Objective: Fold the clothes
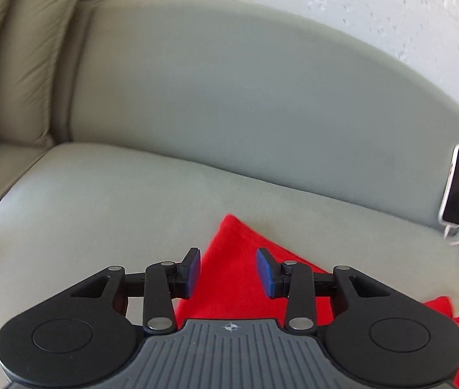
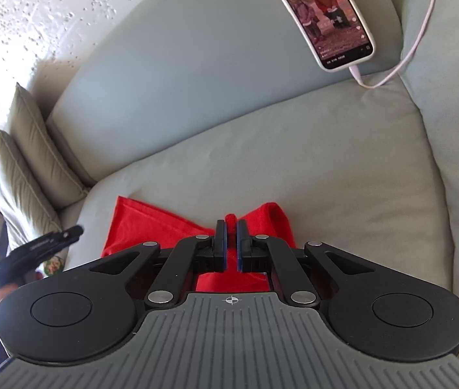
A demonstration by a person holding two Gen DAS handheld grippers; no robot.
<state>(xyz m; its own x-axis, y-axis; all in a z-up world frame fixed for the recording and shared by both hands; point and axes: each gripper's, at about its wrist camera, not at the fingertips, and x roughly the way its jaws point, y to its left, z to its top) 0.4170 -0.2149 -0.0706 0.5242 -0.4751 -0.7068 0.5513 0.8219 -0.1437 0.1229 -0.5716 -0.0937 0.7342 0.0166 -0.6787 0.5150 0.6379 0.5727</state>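
Red garment (image 2: pixel 151 223) lies on the sofa seat (image 2: pixel 294 175), low in both views. No writing is legible; the phone (image 2: pixel 323 16) upper right shows only blurred text. Left tool (image 1: pixel 228 272) hangs partly open over the cloth, gripping nothing. Right tool (image 2: pixel 231 246) is pinched nearly shut on a red fold.

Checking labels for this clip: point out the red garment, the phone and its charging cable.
red garment (image 2: pixel 138 220): right wrist view, flat left part.
phone (image 2: pixel 323 16): right wrist view, middle of lit screen.
charging cable (image 2: pixel 401 61): right wrist view, loop beside phone.
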